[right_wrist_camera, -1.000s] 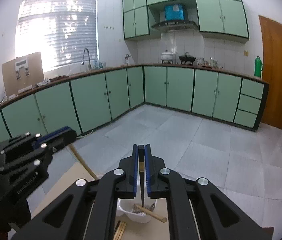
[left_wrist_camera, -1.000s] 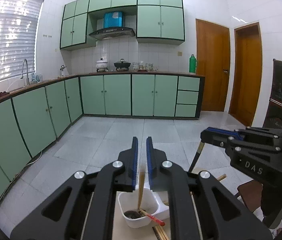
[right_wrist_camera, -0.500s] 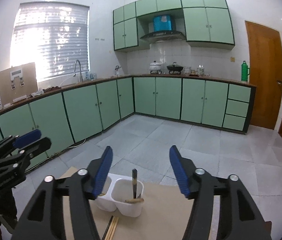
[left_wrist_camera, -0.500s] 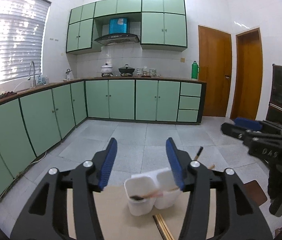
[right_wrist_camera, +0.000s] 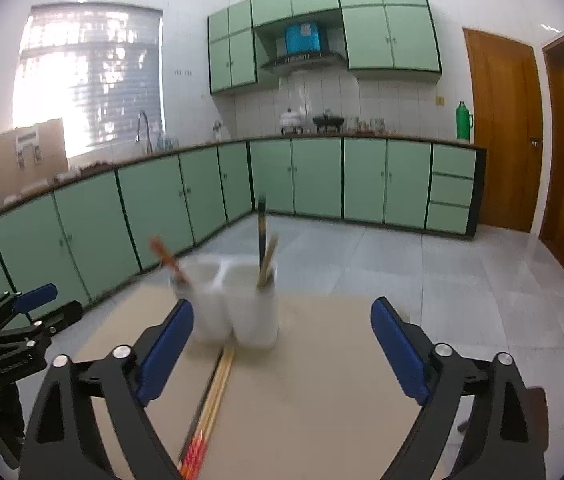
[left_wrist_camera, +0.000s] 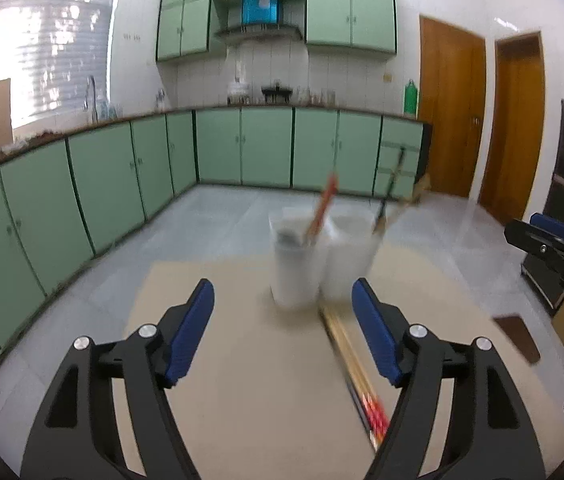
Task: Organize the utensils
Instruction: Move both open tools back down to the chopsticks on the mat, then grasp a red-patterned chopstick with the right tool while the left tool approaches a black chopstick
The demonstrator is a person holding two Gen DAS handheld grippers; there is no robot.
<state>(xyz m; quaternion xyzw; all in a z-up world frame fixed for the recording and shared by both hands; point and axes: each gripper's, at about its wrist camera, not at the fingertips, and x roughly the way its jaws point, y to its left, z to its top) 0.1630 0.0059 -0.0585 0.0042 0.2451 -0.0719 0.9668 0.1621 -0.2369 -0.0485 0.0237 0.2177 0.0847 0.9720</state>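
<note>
On the tan table, just in front of the white two-cup holder, lies a tight bundle of chopsticks pointing from the holder's base back toward the near edge, their red-patterned ends nearest the cameras. These look like the next pieces to sort: thin, stiff, light rods of pale wood or bamboo, probably smooth enough to roll or fan apart if pinched off-centre, so I would take them across the middle of their length, where a squeeze should keep them parallel. The holder appears to be thin moulded plastic, light and likely easy to tip (its contents lean on the rims). Its left cup holds a red-ended stick slanting to the left; its right cup holds a dark stick standing nearly upright and a pale one beside it. The left tongs are spread wide with nothing between the blue pads, hanging above the table short of the holder. The right tongs are equally wide and empty, their blue pads straddling the view of the holder without touching it. Motion blur softens the finer textures.
</note>
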